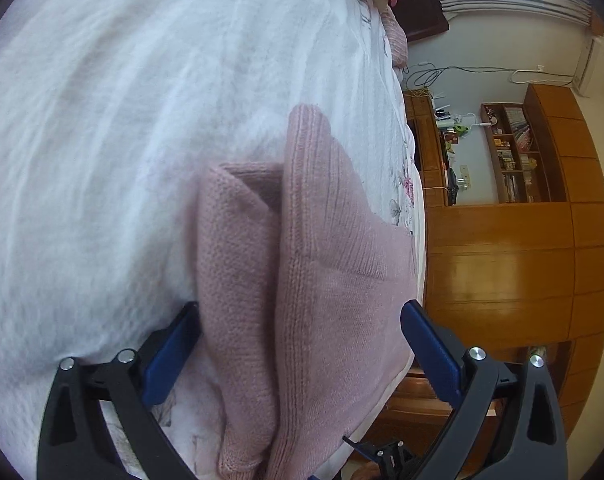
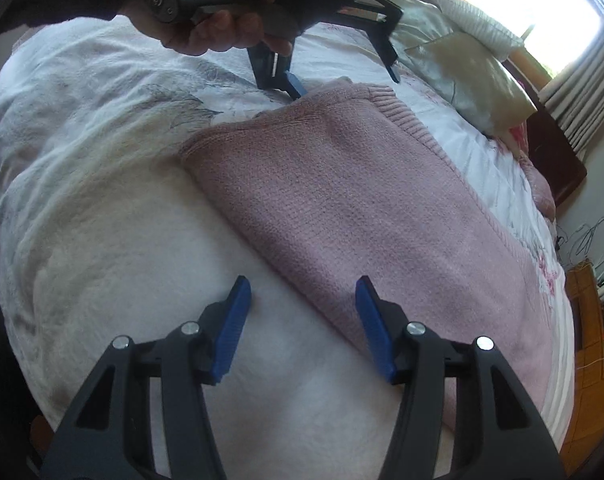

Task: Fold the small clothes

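**Two grippers spread wide over the pink knit**

Both of your tools stood released at this moment. Your left gripper [image 1: 299, 324] had its blue-padded fingers [image 1: 169, 358] splayed wide, and the dusty-pink knitted garment [image 1: 302, 280] lay between them, bunched into two upright folds that ran forward from the pads. Neither pad pressed the knit from both sides, so nothing was grasped. Beyond the fingertips the white quilted bedspread with a faint floral print [image 1: 101, 120] stretched away; off the right finger stood the orange-brown wooden cabinet with open shelves [image 1: 502, 240].

Your right gripper [image 2: 302, 312] also had its fingers parted. The near edge of the dusty-pink knitted garment [image 2: 362, 208] ran diagonally just ahead of the right pad [image 2: 376, 336], while the left pad hovered over bare bedspread [image 2: 101, 240]. Whether the right pad touched the knit could not be told.

From that side, your hand [image 2: 221, 28] held the left gripper [image 2: 344, 80] at the garment's far ribbed corner, one blue tip just at the knit's edge. A pale crumpled pillow [image 2: 462, 64] lay past it.
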A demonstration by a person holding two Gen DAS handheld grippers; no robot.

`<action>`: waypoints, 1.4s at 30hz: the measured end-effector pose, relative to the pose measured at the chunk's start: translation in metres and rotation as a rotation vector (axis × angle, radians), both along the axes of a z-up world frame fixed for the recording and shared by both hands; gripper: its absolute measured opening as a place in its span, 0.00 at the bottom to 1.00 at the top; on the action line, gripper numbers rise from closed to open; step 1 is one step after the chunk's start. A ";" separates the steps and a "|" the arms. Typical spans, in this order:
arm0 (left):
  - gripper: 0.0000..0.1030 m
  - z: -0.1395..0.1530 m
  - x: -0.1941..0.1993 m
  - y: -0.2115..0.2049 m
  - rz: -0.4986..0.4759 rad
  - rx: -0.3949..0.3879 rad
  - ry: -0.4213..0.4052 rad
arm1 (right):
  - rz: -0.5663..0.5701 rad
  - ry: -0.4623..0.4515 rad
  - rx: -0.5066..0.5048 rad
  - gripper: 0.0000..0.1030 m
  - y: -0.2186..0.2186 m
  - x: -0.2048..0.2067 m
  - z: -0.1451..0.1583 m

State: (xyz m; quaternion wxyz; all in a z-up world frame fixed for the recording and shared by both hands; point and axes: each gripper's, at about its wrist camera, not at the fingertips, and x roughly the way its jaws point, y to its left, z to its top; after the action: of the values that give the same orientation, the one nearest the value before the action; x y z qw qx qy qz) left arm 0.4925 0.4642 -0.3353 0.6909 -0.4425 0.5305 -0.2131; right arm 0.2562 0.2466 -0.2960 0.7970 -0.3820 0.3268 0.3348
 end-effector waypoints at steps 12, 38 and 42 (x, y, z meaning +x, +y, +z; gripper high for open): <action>0.66 0.000 0.020 -0.013 -0.038 0.053 0.022 | -0.002 -0.066 0.018 0.52 0.052 0.014 -0.009; 0.27 0.009 0.006 -0.001 0.018 0.037 0.039 | -0.083 0.032 0.188 0.12 0.064 0.024 0.025; 0.26 0.030 0.009 -0.010 0.012 0.051 0.019 | -0.106 0.031 0.227 0.11 0.058 0.022 0.041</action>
State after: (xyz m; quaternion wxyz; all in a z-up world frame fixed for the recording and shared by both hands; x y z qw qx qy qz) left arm 0.5013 0.4542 -0.3054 0.6981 -0.4298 0.5397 -0.1913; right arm 0.2787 0.3043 -0.2552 0.8465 -0.2663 0.3188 0.3331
